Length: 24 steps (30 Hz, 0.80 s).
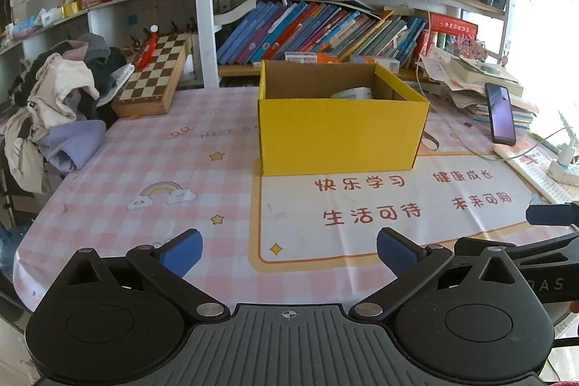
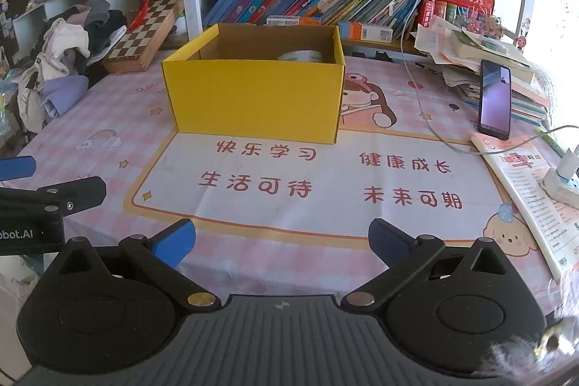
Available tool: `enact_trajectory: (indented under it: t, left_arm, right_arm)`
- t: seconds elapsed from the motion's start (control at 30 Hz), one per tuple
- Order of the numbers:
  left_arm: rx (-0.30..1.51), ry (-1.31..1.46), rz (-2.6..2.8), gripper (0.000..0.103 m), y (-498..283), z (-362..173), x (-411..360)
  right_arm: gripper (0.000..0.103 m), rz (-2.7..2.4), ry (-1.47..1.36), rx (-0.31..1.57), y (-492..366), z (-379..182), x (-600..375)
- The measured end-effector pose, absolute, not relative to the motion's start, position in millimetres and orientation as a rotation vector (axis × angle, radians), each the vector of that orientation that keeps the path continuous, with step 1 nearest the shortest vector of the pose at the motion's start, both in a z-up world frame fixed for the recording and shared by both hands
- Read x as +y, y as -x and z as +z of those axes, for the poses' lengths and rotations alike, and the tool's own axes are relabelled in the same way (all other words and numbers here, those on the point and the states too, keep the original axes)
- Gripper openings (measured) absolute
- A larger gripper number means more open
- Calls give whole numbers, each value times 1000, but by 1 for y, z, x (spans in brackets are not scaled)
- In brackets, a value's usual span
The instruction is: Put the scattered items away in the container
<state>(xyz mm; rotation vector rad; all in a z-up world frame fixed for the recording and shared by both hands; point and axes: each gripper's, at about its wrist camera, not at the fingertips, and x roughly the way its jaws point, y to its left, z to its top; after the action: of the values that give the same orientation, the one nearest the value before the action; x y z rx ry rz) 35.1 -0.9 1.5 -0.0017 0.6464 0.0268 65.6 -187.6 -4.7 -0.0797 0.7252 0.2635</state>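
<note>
Left gripper point(image 1: 289, 254) and right gripper point(image 2: 282, 243) jaws spread wide, empty; open-topped yellow cardboard box point(image 1: 340, 129) ahead of both, white roll point(image 1: 353, 93) inside.

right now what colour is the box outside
Bright yellow box, clearest in the right wrist view.

I see yellow box point(image 2: 253, 96) | upright, open-topped, at 12 o'clock | pale roll point(image 2: 300, 56) inside, right rear corner

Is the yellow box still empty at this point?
No: in the right wrist view a pale roll-like item already lies inside the yellow box, near its far right corner.
</note>
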Motion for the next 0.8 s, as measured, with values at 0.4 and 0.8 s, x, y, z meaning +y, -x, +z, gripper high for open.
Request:
enact_trajectory:
  t: [0.4,0.8]
  left_arm:
    - [656,-7,21,103,-37,1,-3]
    - [687,-1,20,103,-39,-4,0]
  right_arm:
    - [103,262,76,727,-65,-6,-191]
    - [103,264,78,738,-66,-8,-188]
